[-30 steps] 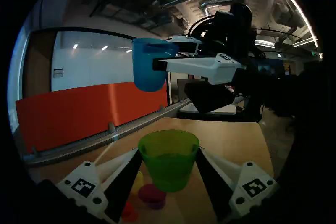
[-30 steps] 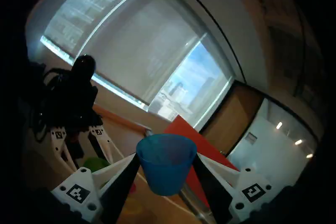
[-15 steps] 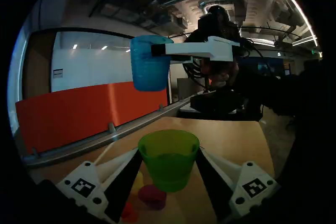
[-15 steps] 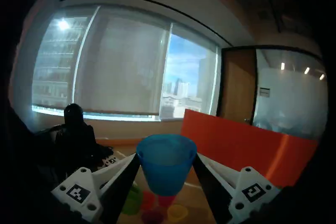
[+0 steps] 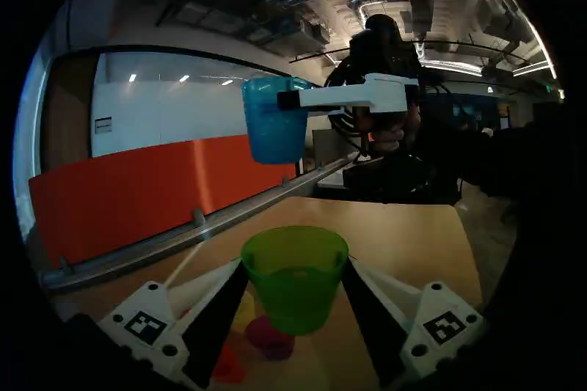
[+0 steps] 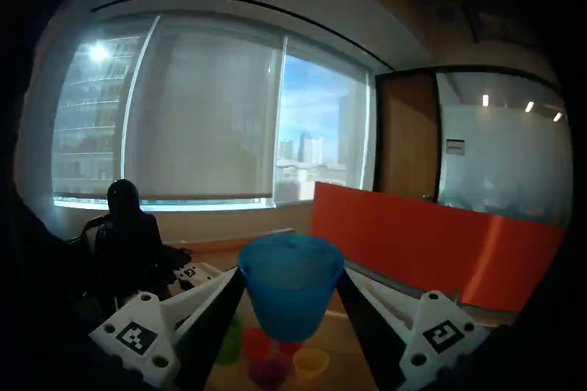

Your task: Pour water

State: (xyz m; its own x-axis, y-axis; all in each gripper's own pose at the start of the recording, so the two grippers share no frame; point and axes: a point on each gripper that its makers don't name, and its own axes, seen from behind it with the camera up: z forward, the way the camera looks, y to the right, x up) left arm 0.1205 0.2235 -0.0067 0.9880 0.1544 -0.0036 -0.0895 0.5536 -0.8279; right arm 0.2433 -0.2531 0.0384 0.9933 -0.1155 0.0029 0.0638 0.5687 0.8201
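Note:
My left gripper [image 5: 295,273] is shut on a translucent green cup [image 5: 295,290], held upright low over the wooden table [image 5: 411,233]. Above and beyond it hangs a blue cup [image 5: 273,121], upright, with the white fingers [image 5: 345,96] of my right gripper pressing on it and a hand [image 5: 389,136] behind. In the right gripper view the blue cup [image 6: 290,296] sits between the fingers of my right gripper [image 6: 290,281]. The green cup [image 6: 230,340] and the left gripper [image 6: 192,273] lie lower left of it.
Small red [image 6: 257,343], yellow [image 6: 310,362] and magenta [image 6: 268,373] cups stand on the table below the held cups. An orange partition [image 5: 147,193] with a metal rail runs along the table's edge. A dark figure [image 6: 128,237] is at the window side.
The right gripper has rolled from tilted back to level with the blue cup in it. The blue cup has shifted slightly right. The left gripper and green cup stayed still.

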